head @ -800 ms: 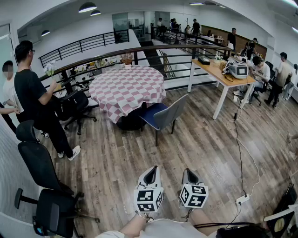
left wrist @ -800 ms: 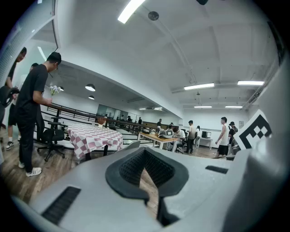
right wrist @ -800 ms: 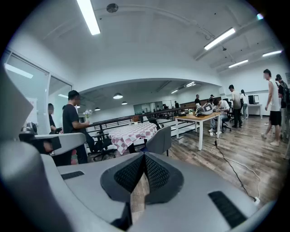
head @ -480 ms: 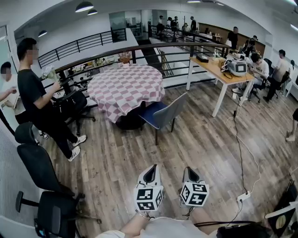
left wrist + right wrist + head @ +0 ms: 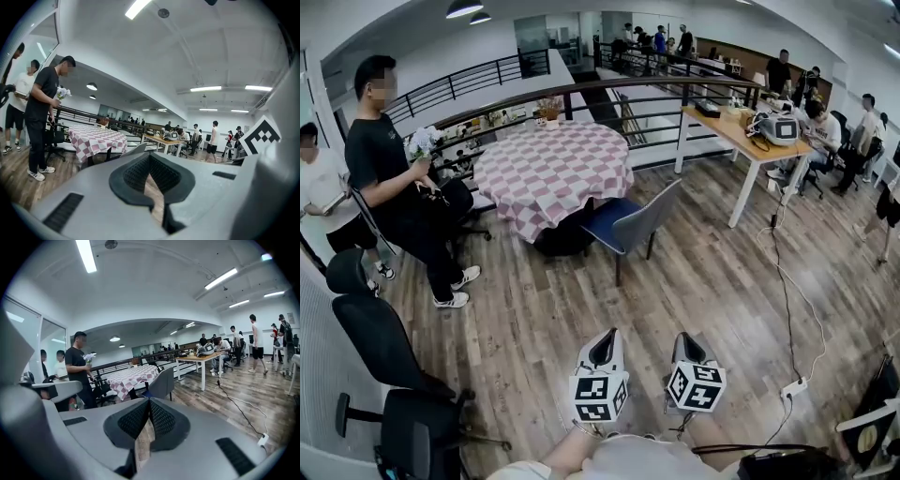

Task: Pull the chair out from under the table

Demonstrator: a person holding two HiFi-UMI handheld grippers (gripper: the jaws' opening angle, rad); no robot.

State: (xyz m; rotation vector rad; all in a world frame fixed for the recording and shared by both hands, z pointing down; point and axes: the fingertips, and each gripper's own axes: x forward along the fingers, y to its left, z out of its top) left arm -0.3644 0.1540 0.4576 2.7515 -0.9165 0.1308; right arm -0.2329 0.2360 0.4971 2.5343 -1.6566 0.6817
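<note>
A grey chair with a blue seat (image 5: 630, 227) stands tucked at the near right side of a round table with a pink and white checked cloth (image 5: 551, 171). The chair (image 5: 163, 382) also shows in the right gripper view, and its back (image 5: 134, 150) peeks over the jaws in the left gripper view. My left gripper (image 5: 603, 346) and right gripper (image 5: 688, 348) are held side by side at the bottom of the head view, well short of the chair. Both are shut and hold nothing.
A person in black (image 5: 394, 178) stands left of the table with flowers in hand, another person (image 5: 323, 202) behind. Black office chairs (image 5: 380, 342) stand at the near left. A white desk (image 5: 742, 141) with seated people is at the right. A cable and power strip (image 5: 793, 386) lie on the floor.
The person in black has stepped nearer the table and turned. Both grippers keep their place low in the head view, still shut.
</note>
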